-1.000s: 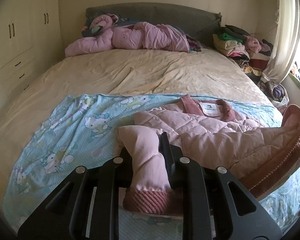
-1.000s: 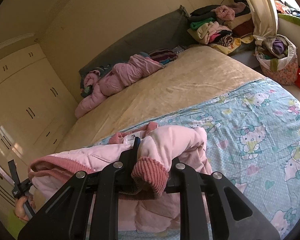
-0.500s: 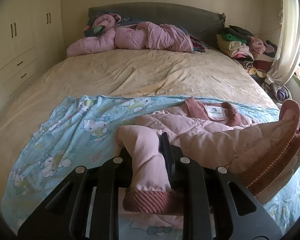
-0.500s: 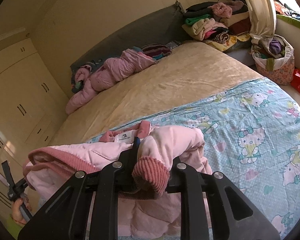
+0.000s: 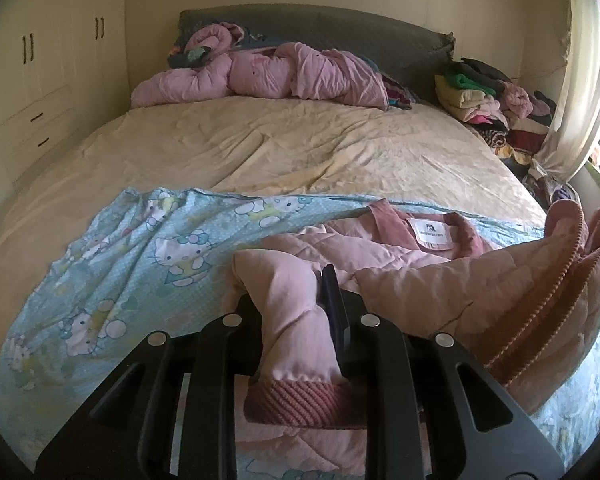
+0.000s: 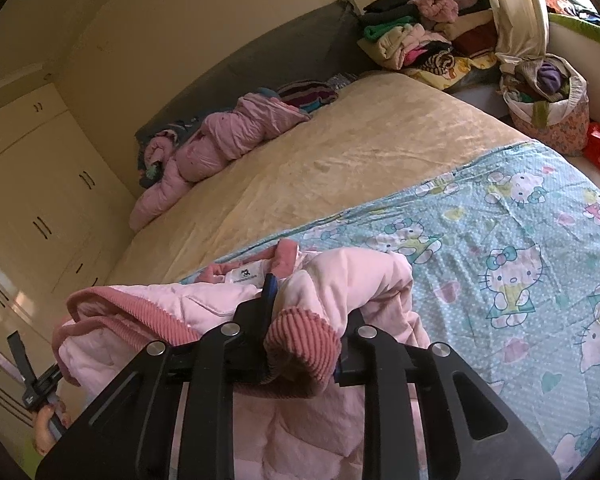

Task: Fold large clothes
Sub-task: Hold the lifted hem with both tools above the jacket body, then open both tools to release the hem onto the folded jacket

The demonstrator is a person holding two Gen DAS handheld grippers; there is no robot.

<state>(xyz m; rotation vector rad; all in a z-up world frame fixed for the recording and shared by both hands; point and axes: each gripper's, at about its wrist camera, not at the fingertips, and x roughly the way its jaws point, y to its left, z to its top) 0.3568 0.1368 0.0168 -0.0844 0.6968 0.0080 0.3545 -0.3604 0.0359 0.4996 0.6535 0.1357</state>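
A pink quilted jacket (image 5: 412,276) with darker ribbed cuffs and collar lies on the blue cartoon-cat sheet (image 5: 148,264) at the near end of the bed. Its white neck label faces up. My left gripper (image 5: 300,312) is shut on one sleeve just above its ribbed cuff (image 5: 300,400). My right gripper (image 6: 304,312) is shut on the other sleeve, and its ribbed cuff (image 6: 300,340) bulges out between the jaws. The jacket (image 6: 228,320) hangs bunched between both grippers, its hem raised at the side.
The beige bedspread (image 5: 292,144) stretches to a grey headboard. A crumpled pink duvet (image 5: 268,76) lies at the head. Stacked clothes (image 5: 484,96) and a full laundry bag (image 6: 544,104) stand by the window side. Cream wardrobes (image 5: 32,64) line the left wall.
Both grippers keep their hold on the sleeves. The left view has drifted a little left and the right view has tilted further; the jacket has barely shifted.
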